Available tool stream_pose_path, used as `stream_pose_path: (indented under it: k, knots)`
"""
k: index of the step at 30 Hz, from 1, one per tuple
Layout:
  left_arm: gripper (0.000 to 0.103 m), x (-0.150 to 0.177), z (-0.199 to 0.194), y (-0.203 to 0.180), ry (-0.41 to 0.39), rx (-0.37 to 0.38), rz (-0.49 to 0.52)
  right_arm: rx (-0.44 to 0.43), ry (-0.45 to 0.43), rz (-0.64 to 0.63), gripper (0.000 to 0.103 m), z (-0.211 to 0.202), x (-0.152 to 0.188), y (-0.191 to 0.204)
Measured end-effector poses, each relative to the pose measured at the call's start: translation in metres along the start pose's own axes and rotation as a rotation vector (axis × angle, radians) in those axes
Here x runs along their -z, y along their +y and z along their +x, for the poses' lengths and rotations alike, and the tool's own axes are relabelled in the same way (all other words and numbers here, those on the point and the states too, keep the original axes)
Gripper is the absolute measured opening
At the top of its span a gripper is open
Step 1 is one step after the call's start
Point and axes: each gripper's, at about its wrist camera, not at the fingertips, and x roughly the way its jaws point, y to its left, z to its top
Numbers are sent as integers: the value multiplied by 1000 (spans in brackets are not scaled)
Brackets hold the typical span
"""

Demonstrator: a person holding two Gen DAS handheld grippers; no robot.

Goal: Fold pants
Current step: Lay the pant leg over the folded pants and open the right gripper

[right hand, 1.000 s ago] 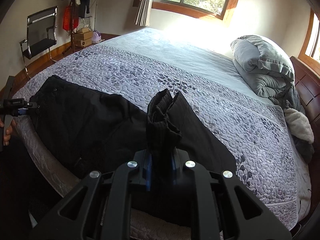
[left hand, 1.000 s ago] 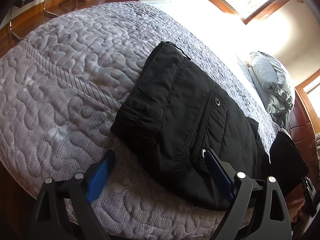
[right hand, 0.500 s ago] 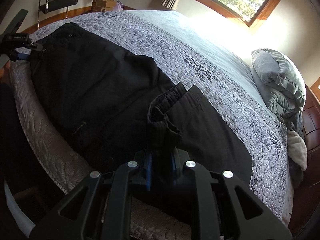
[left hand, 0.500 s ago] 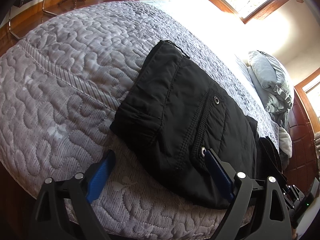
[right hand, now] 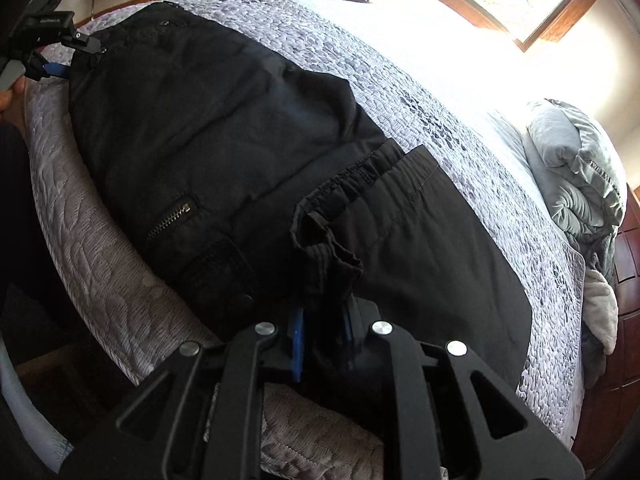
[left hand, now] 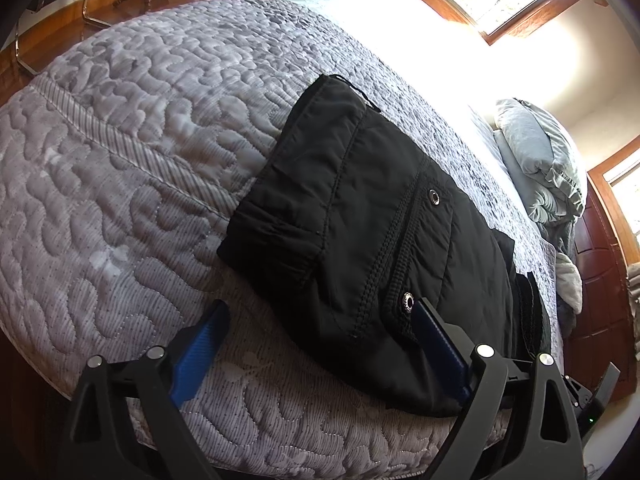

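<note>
two grippers work the black pants [right hand: 224,148] that lie across the near edge of the quilted bed [left hand: 120,152]. the right gripper [right hand: 322,344] is clamped on a bunched cuff [right hand: 328,240] of the pants, its blue pads pressed together on the fabric. a second ago that cuff stood up in the air above the quilt; now it has come down low, and the leg it belongs to lies flat over the rest of the garment, so the hem end sits doubled back toward the waist side. the cloth around it looks spread rather than hanging.

the left gripper [left hand: 320,344] has not shifted across the three moments: its jaws stand wide apart at the bed's edge, one blue pad on bare quilt, the other just beside or touching the pocket end of the pants near a metal snap [left hand: 409,301]. it holds nothing.

judging from this, one lengthwise fold is nearly laid and the cuff is about ready to be let go. the fabric seems thin and slippery, so the layers may slide on release; a gentle let-go and a smoothing pass would likely help before any further fold. a grey pillow [right hand: 576,168] rests well apart at the headboard.
</note>
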Motion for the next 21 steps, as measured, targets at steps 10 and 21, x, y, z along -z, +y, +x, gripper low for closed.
stream_pose_path:
  k: [10,21]
  knots:
    - [96,-5,8,-3,16,-13,9,-1,22,-30,27,10,2,11]
    - [97,-2,7,-2,12,-3,5,-79,-3,-28,78,-34,-1,23]
